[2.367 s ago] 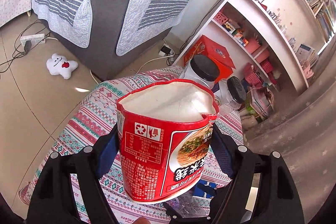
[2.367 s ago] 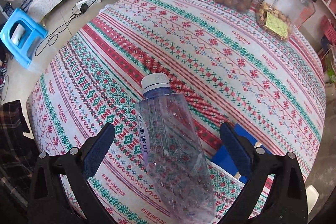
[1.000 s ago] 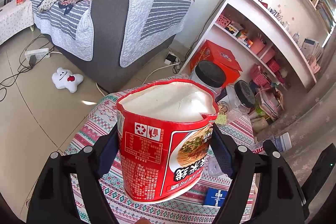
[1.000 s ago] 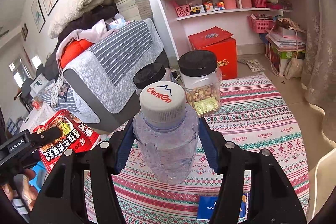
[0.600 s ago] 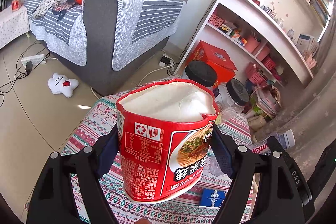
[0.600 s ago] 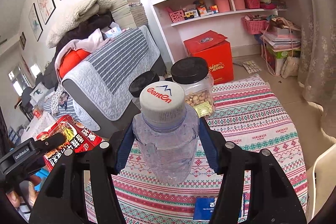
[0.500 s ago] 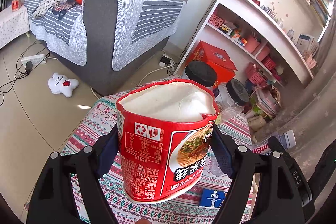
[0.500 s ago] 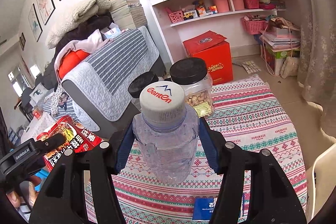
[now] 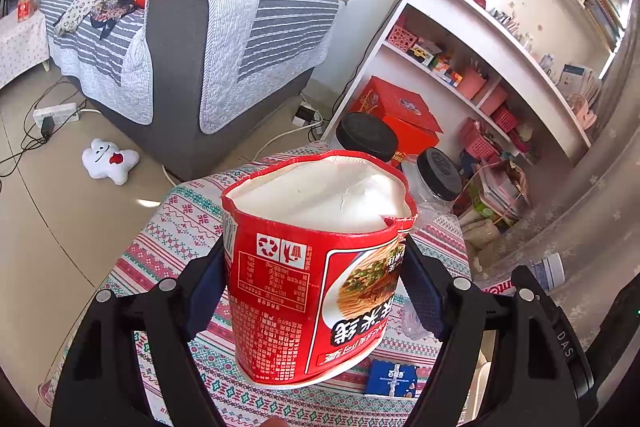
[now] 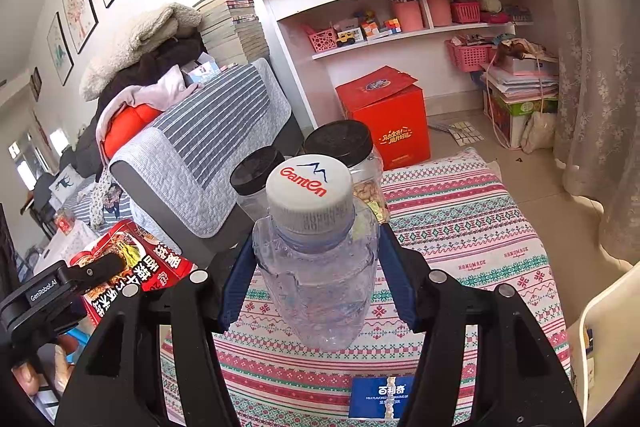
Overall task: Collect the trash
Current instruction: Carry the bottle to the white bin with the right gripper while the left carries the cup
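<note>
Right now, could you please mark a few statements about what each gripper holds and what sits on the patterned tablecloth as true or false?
1. The left gripper is clamped on a red paper noodle cup. True.
2. The right gripper hangs empty. False: it grips a clear plastic bottle with a white cap.
3. The noodle cup's rim is perfectly round. False: it is squashed and dented.
4. Two clear jars with black lids stand on the patterned tablecloth. True.
5. A small blue box lies on the tablecloth. True.
</note>
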Demonstrator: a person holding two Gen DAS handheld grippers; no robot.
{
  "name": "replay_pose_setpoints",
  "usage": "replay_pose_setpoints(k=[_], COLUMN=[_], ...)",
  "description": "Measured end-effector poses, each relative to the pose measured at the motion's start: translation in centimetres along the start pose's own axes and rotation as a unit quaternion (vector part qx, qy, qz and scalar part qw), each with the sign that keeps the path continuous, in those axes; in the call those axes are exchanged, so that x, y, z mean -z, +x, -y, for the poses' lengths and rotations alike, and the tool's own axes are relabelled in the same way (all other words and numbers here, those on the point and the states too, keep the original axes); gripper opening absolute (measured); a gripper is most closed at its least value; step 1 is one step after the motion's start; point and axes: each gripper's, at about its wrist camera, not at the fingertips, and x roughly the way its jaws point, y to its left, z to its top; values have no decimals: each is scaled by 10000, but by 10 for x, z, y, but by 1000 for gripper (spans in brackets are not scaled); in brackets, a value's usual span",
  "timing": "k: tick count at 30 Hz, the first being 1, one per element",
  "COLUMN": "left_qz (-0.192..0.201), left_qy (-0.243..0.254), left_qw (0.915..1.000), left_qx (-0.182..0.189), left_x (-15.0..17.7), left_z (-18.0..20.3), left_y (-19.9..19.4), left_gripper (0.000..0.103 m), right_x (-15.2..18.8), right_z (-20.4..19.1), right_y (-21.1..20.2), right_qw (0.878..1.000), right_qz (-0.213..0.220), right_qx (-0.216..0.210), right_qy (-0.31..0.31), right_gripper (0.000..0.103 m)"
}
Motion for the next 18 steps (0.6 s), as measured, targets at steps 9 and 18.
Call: replay_pose_setpoints(k=[9, 18], left_qz=[94, 372], left_qy=[226, 724], left_qw=[9996, 9960], left_qx=[159, 373], left_x=[11, 31], left_z=[36, 94], left_y=[2, -2], left_gripper=[77, 77], right_x=[-8, -12], right_z=[30, 73], right_y=[-29, -68], right_qw=[9984, 9911], right_qz=[283, 611], right_qx=[483, 1181], right_qy=[14, 56], right_gripper=[56, 56])
